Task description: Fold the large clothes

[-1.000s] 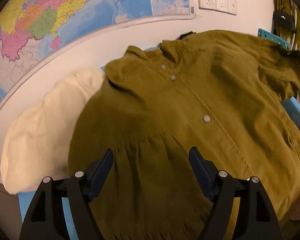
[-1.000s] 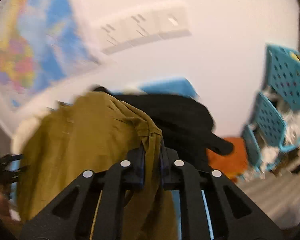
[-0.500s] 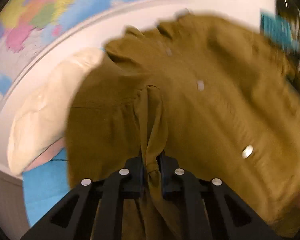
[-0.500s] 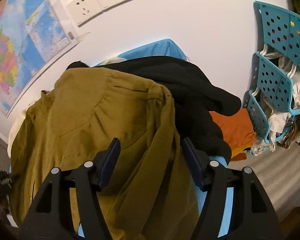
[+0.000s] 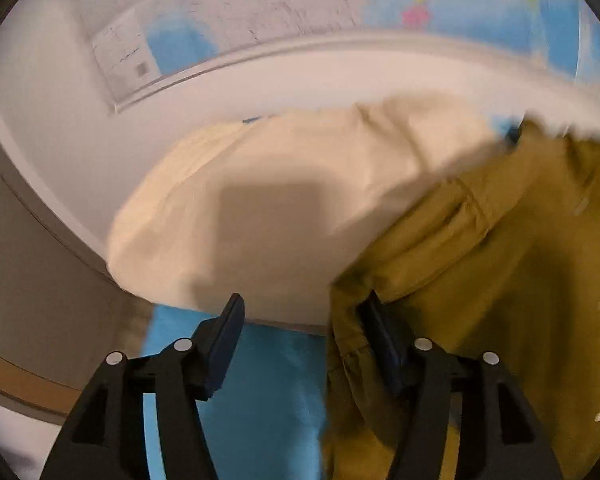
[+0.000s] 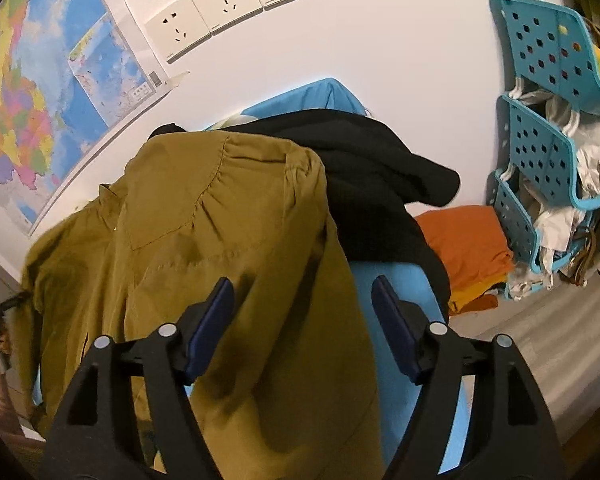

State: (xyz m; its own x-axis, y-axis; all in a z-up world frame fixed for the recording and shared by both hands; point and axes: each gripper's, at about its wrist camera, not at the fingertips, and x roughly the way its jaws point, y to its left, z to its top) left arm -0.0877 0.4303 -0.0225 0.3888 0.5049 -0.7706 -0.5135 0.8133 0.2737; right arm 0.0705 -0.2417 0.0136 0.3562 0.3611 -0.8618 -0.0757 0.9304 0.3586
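Note:
An olive-green button-up shirt lies on a blue-covered surface, its right side folded over itself. In the left wrist view the shirt fills the right side. My left gripper is open at the shirt's left edge; the cloth edge drapes against its right finger. My right gripper is open and empty above the shirt's folded right edge.
A cream garment lies left of the shirt. A black garment and orange clothes lie to the right. Blue perforated racks stand far right. A map and sockets are on the wall.
The left gripper closed on the shirt's left side, then opened and swung left toward the cream garment. The right gripper let go of the shirt and stays open.

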